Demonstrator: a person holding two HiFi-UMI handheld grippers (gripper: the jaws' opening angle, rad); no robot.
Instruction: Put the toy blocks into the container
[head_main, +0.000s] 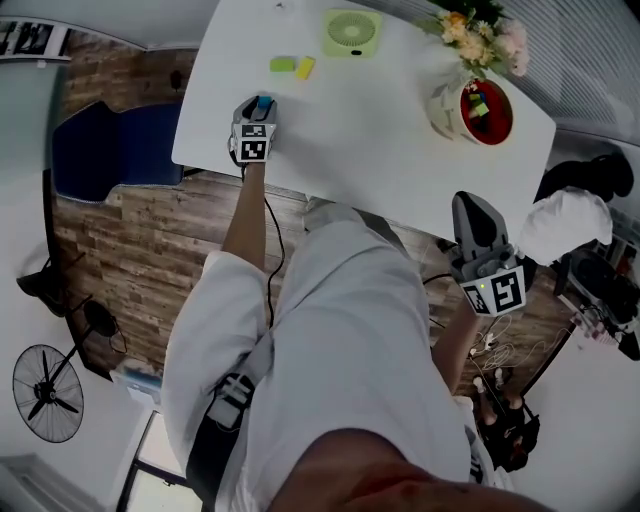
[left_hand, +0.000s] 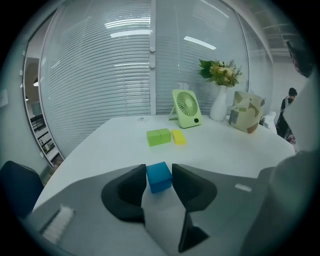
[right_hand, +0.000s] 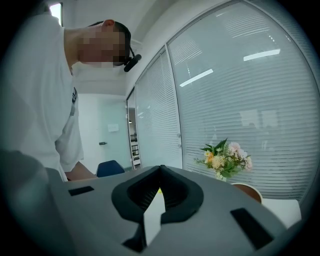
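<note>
A blue block (left_hand: 159, 176) rests on the white table (head_main: 350, 140) near its left front edge, and my left gripper (left_hand: 160, 184) is shut on it, both pads against its sides. From the head view the blue block (head_main: 265, 100) shows at the tip of the left gripper (head_main: 260, 106). A green block (head_main: 283, 64) and a yellow block (head_main: 305, 67) lie together farther back. The container (head_main: 447, 108), a cup with a red inside, stands at the table's right and holds several blocks. My right gripper (head_main: 474, 222) hangs shut and empty off the table's front right.
A green desk fan (head_main: 351, 32) stands at the back of the table. A vase of flowers (head_main: 482, 32) is behind the container. The person's white-clad body fills the head view's lower middle. A blue chair (head_main: 115, 145) sits left of the table.
</note>
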